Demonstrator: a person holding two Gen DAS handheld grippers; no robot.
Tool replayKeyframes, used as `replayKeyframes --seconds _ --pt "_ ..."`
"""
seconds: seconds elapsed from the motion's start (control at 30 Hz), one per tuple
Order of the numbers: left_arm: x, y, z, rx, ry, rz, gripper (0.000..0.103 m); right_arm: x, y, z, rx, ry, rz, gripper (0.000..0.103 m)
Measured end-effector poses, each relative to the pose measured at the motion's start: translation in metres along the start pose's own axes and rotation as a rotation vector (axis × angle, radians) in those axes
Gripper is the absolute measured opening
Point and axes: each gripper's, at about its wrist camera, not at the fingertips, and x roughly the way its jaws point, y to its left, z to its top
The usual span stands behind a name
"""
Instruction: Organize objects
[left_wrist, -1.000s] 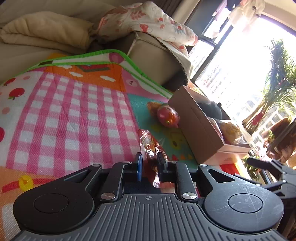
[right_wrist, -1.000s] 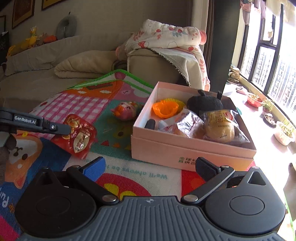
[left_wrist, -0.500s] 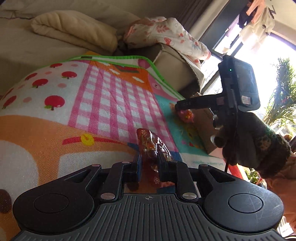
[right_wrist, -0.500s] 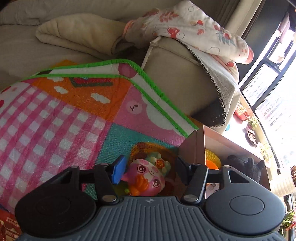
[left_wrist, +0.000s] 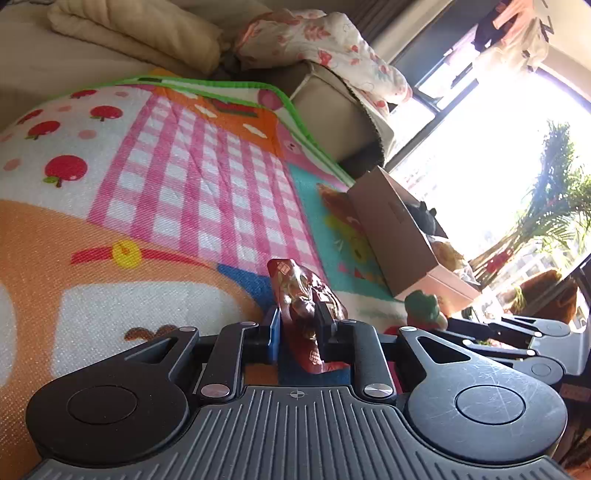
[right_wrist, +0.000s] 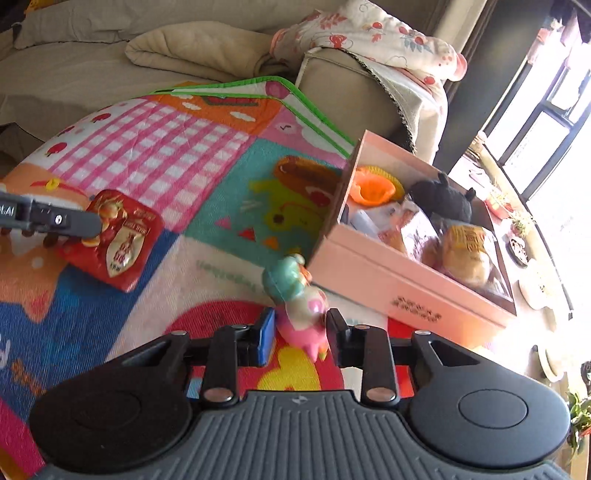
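the left gripper (left_wrist: 298, 328) is clamped on a red snack packet (left_wrist: 304, 306), its two fingers pressed into the foil from either side. the packet stands on edge between them, long axis running away from the camera and slightly upward, its far end pointing toward the pink checked part of the play mat (left_wrist: 207, 177). in the right wrist view the same packet (right_wrist: 118, 240) hangs just above the mat, printed face up, one corner down toward the blue patch.

the right gripper (right_wrist: 300, 334) is closed narrowly on a pink toy figure (right_wrist: 301, 306) with a teal head. the toy is tilted, its head pointing away from the camera toward the near wall of the pink box (right_wrist: 406, 291), close beside it but whether touching is unclear; its pink body sits between the fingers.

the box lies open-topped on the mat, holding an orange cup (right_wrist: 371, 188), a black plush (right_wrist: 441, 195) and wrapped bread (right_wrist: 467, 254). bare mat lies between the packet and the box.

beyond the mat's green edge stands a beige sofa (right_wrist: 343, 99) with a folded cream blanket (right_wrist: 195, 48) and a floral cloth (right_wrist: 380, 33) over its arm. bright windows (right_wrist: 539, 122) run along the right.
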Motion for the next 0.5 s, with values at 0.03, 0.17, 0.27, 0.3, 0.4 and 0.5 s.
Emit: replayKeyframes --seconds 0.03,0.17,0.27,0.3,0.4,0.5 --pt "0.003 -0.006 -0.001 0.013 0.009 -0.007 0.021 -0.004 -0.004 -0.010 0.007 0.006 0.003 0.030" --pt "0.017 -0.034 -0.007 0.086 0.055 -0.041 0.019 -0.016 -0.016 -0.036 0.056 -0.029 0.013 0.050" --pt "0.020 -0.049 -0.016 0.134 0.081 -0.042 0.019 -0.023 -0.022 -0.040 0.066 -0.102 0.048 0.076" --pt "0.020 -0.052 -0.018 0.143 0.084 -0.036 0.019 -0.023 -0.022 -0.039 0.055 -0.130 0.062 0.082" --pt "0.017 -0.054 -0.021 0.147 0.093 -0.016 0.020 -0.015 -0.022 -0.030 0.072 -0.158 0.121 0.085" --pt "0.014 -0.055 -0.022 0.143 0.101 0.000 0.020 0.006 -0.025 -0.018 0.156 -0.136 0.196 0.085"
